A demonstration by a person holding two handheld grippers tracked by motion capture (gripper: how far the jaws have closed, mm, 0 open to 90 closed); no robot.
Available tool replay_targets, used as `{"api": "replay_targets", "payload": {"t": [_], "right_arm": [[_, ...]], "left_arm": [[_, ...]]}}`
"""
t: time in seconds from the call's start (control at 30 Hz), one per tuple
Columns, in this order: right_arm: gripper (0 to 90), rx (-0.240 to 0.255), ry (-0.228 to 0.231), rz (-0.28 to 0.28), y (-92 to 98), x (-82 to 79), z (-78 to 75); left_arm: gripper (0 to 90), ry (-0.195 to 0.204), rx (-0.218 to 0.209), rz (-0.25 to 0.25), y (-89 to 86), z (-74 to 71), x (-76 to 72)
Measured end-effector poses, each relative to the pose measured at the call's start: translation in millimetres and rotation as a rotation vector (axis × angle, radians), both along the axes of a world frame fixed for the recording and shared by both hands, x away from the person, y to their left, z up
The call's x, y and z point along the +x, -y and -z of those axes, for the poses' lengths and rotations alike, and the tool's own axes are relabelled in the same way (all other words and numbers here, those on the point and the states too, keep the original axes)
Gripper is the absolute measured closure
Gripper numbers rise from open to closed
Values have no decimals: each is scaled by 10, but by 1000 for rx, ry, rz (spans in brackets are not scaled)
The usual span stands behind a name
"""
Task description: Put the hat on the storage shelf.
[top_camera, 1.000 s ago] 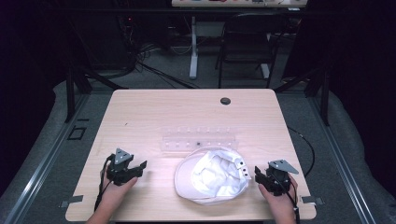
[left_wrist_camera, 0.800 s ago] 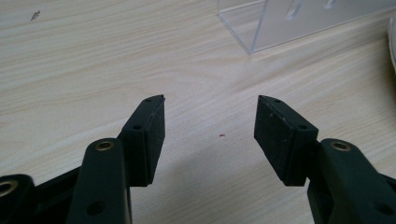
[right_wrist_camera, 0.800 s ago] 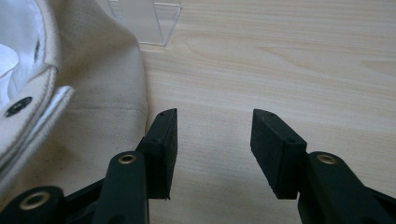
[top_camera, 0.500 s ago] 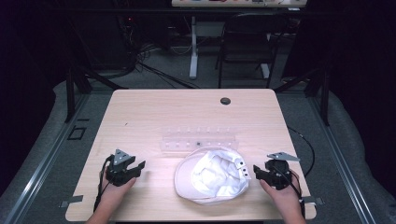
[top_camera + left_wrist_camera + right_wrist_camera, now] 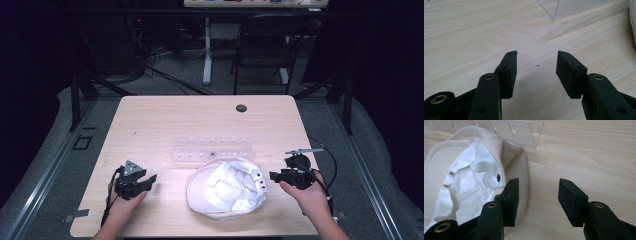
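left gripper (image 5: 150,180) fingers apart, right gripper (image 5: 274,176) likewise, seemingly low

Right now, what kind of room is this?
Probably a lab or workshop set up for recording. A lone wooden table stands in a dark room, with cables on the floor behind and a black chair at another desk.

You have a pale wood-grain table (image 5: 150,125) filling the middle of the high view, with a dark round grommet hole (image 5: 241,108) near its far edge, right of centre. Just below the middle of the frame a clear plastic rack (image 5: 214,152) lies flat on the top. Touching its near side, a white hat (image 5: 227,189) sits upside down, its lining showing, in the lower centre. In your right gripper view the hat's brim (image 5: 520,170) overlaps the rack's corner (image 5: 534,135)
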State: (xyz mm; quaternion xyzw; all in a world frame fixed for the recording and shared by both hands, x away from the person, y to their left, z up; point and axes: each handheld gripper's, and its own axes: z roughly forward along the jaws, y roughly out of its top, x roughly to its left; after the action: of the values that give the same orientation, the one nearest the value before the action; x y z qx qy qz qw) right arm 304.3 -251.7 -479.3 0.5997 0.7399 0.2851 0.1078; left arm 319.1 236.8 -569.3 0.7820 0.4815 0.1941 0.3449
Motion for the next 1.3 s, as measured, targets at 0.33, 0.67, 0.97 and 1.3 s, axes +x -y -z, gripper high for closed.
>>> {"api": "replay_targets", "payload": {"t": [0.33,0.67,0.97,1.3], "right_arm": [[560,10,-18,-38,-42,46,-97],[515,-22,-103,-66,-176,103,-162],[508,22,-216,-89,-226,171,-116],[503,54,-295,-95,-289,277,20]], "left_arm": [[515,-5,5,2,10,11,3],[514,-8,4,6,18,18,2],[514,-15,12,15,35,28,4],[513,-18,9,11,39,34,5]]}}
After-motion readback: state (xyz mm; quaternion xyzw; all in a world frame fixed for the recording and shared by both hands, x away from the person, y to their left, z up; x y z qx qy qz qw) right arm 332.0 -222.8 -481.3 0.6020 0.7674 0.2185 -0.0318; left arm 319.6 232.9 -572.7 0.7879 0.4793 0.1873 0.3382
